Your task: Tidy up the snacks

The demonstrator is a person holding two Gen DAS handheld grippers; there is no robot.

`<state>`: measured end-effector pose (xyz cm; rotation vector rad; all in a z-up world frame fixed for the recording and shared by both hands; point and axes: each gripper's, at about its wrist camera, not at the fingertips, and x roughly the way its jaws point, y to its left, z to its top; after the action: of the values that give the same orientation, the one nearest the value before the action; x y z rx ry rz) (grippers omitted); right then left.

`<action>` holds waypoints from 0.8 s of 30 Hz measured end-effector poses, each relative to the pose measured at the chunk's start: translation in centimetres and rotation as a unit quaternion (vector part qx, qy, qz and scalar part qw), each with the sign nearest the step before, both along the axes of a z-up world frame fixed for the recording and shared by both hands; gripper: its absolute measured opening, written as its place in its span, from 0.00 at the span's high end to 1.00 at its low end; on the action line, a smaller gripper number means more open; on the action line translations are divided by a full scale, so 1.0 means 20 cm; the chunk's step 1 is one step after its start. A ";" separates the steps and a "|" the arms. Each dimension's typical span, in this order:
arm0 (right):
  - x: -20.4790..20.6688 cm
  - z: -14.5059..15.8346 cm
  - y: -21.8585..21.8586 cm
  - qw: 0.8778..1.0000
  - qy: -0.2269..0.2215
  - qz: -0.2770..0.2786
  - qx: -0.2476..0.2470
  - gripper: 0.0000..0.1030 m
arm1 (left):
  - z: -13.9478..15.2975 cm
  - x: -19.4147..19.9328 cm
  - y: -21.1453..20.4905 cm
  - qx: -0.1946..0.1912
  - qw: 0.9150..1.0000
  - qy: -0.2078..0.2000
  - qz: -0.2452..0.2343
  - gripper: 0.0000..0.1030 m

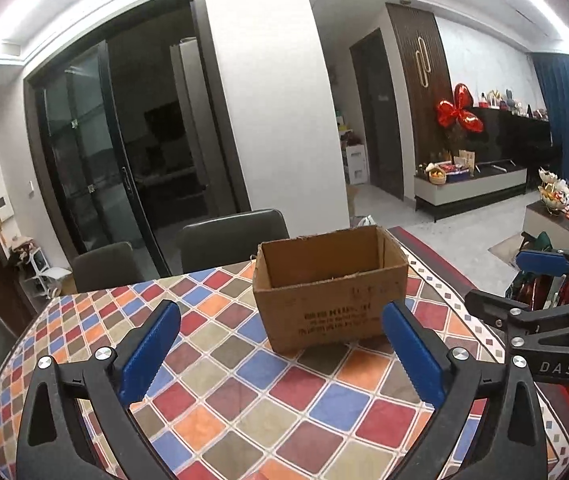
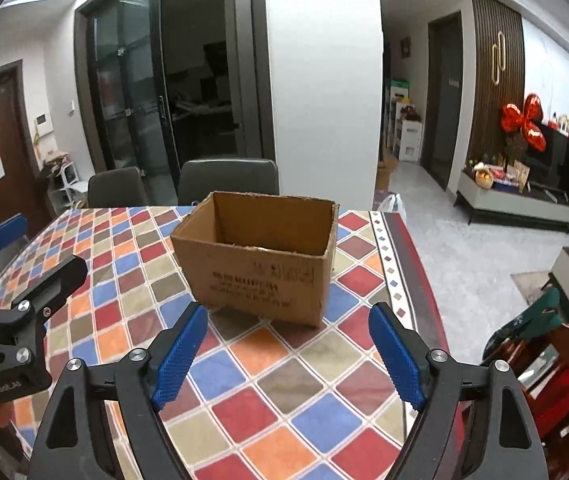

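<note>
Standing on the chequered multicoloured tabletop [image 1: 244, 392], an open brown cardboard box [image 1: 330, 286] lies just beyond the left gripper [image 1: 280, 354] and right gripper [image 2: 288, 354], both with blue-padded fingers [image 2: 180, 352] spread wide, holding nothing.

Left gripper [image 1: 280, 350], lower centre of the left wrist view: two black arms rise from the bottom edge, blue ribbed pads [image 1: 148, 350] spread wide, nothing between them. Right gripper [image 2: 288, 354], lower centre of the right wrist view: same form, pads [image 2: 180, 362] parted somewhat less, gap likewise free. Each tool also enters the other's view, the right at the right edge, the left at the left edge, both pointing slightly downward.
</note>
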<state>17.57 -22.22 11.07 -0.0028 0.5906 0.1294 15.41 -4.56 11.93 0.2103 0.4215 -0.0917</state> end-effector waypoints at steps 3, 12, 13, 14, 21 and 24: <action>-0.10 -0.03 0.02 1.000 -0.019 -0.001 -0.020 0.19 | -0.06 -0.09 0.01 -0.005 1.000 -0.021 0.003 0.00; -0.31 -0.23 0.03 0.999 -0.033 0.016 -0.039 0.19 | -0.25 -0.26 -0.02 -0.004 1.000 -0.014 -0.010 0.00; -0.33 -0.25 0.03 0.999 -0.029 0.017 -0.033 0.19 | -0.27 -0.27 -0.02 -0.006 1.000 -0.009 -0.011 0.00; -0.34 -0.28 0.02 0.999 -0.023 0.014 -0.023 0.19 | -0.29 -0.28 -0.02 -0.007 1.000 -0.005 -0.011 0.00; -0.40 -0.42 -0.01 1.000 0.005 0.003 -0.008 0.19 | -0.40 -0.33 -0.05 0.005 1.000 0.015 -0.014 0.00; -0.43 -0.47 -0.01 1.000 0.010 -0.001 -0.015 0.19 | -0.44 -0.33 -0.05 0.004 0.999 0.029 -0.013 0.00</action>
<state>8.94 -22.46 1.69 -0.0294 0.6124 0.1198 8.81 -5.51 3.21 0.2221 0.4767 -0.1217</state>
